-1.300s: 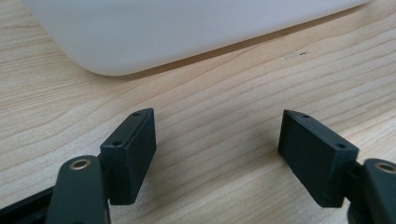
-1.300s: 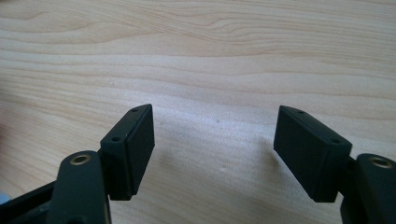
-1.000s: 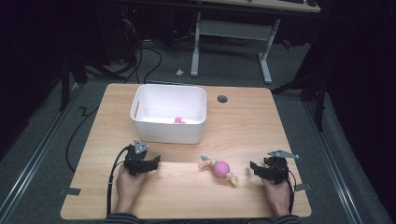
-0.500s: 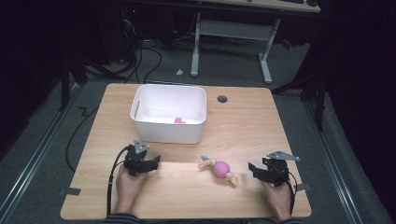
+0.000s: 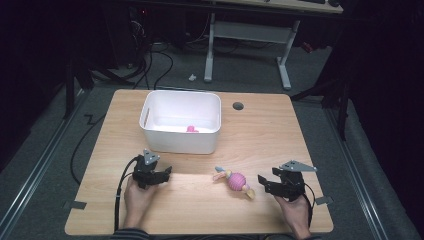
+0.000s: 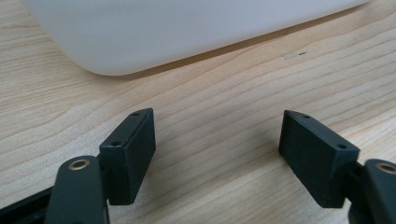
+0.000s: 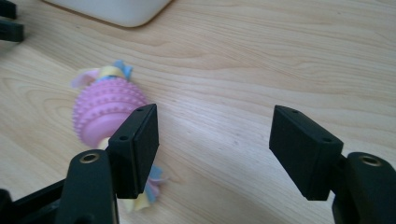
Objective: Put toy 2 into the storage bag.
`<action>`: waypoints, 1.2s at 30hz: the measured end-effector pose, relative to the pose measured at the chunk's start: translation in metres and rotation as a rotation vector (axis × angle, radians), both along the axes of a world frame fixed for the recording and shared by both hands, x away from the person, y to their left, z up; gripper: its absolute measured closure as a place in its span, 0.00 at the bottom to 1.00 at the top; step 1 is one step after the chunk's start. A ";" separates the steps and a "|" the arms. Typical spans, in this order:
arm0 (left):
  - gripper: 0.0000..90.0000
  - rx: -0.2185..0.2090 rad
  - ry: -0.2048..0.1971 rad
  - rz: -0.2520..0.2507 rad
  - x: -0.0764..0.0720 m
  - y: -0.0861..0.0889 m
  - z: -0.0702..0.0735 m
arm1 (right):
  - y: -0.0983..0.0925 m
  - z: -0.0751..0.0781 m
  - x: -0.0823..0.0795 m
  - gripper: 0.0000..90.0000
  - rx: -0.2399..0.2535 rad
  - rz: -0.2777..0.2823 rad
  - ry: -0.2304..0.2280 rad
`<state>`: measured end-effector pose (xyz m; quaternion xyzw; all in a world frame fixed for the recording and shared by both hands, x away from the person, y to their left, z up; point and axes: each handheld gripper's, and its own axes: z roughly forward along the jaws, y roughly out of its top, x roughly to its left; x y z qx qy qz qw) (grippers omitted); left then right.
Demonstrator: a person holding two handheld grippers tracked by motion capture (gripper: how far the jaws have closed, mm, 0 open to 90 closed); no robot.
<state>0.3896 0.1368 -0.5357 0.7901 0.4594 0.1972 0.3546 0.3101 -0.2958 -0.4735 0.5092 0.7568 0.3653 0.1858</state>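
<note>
Right gripper (image 5: pixel 263 182): sitting low over the table's front right part, jaws spread wide with only bare wood showing between them in the right gripper view; it is gripping nothing.
Pink knobbly ball toy (image 5: pixel 237 180): lying on the wooden table (image 5: pixel 260 130) just beside the right gripper, on its left-jaw side (not between the jaws); in the right gripper view that jaw is covering the toy's near end, so only part of the ball and some pastel fabric tails (image 7: pixel 108 71) are showing.
Left gripper (image 5: pixel 162 174): resting at the front left, a hand (image 5: pixel 137 196) wrapping it from behind; jaws parted and empty, pointing along the table in front of the tub.
White plastic tub (image 5: pixel 181 121): standing at the table's middle rear, well apart from the toy; in the left gripper view its top is being cut off by the frame edge, leaving just a lower wall and rounded corner.
Pink item in tub (image 5: pixel 192 129): peeking above the near wall, too small and too hidden to name.
Grommet hole (image 5: pixel 238 105): sitting right of the tub.
Surroundings: floor and desk legs beyond the table are lying in deep shadow, hard to make out.
</note>
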 end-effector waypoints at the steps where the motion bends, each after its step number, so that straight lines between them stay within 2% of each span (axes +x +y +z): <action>1: 0.31 0.000 0.000 0.000 0.000 0.000 0.000 | 0.002 0.002 0.000 0.37 -0.002 0.010 -0.002; 8: 0.31 0.000 0.000 0.000 0.000 0.000 0.000 | 0.019 0.011 0.001 0.37 -0.013 0.098 0.016; 15: 0.31 -0.001 0.000 0.000 0.000 0.000 0.000 | 0.040 0.007 0.007 0.36 -0.027 0.176 0.060; 21: 0.31 0.001 0.000 -0.001 0.000 0.000 0.000 | 0.057 0.007 0.011 0.35 -0.054 0.226 0.075; 31: 0.31 0.001 0.000 -0.001 0.000 0.000 0.000 | 0.066 0.002 0.018 0.31 -0.067 0.256 0.108; 36: 0.31 0.001 0.000 -0.001 0.000 0.000 0.000 | 0.069 -0.003 0.022 0.32 -0.074 0.254 0.133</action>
